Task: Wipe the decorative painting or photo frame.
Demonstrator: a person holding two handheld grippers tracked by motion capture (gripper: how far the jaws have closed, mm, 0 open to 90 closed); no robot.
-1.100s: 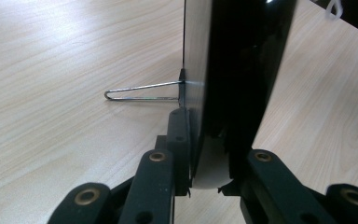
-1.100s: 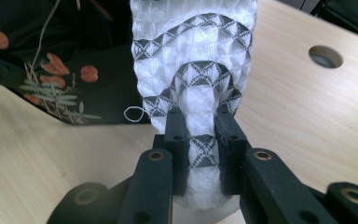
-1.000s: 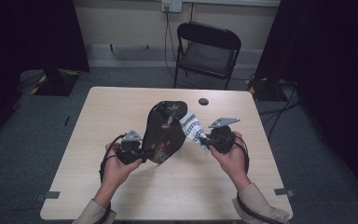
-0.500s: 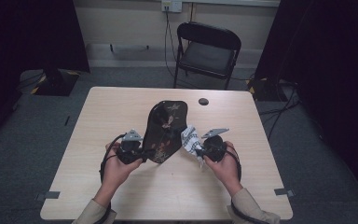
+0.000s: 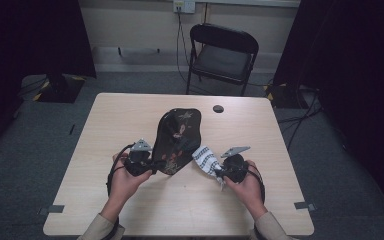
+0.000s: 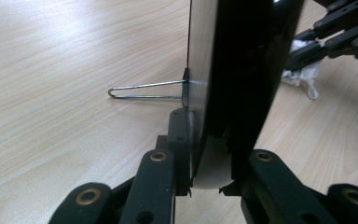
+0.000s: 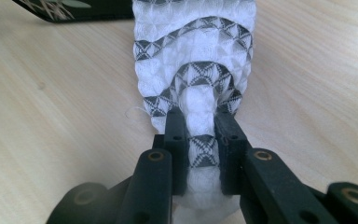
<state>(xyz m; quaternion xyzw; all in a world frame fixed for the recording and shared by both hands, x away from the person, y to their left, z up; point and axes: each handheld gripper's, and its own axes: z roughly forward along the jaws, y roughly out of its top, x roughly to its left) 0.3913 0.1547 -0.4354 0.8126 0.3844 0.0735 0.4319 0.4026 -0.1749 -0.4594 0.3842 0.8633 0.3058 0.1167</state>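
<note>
On the bench (image 5: 130, 125), mid-front: black lacquered tray (image 5: 177, 140) tilted up on edge, nothing in it, left gripper (image 5: 147, 165) clamped on its lower rim. Just beside it, right gripper (image 5: 219, 172) pinches a white patterned cloth (image 5: 205, 159). Small dark disc (image 5: 218, 108) lies near the far edge.

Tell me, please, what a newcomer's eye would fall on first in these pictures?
Probably the glossy black tray, tilted up at mid-table with its near edge clamped in the left gripper. Next, the white cloth with grey wavy bands, pinched in the right gripper just right of the tray. A wire loop juts from the tray's back.
</note>
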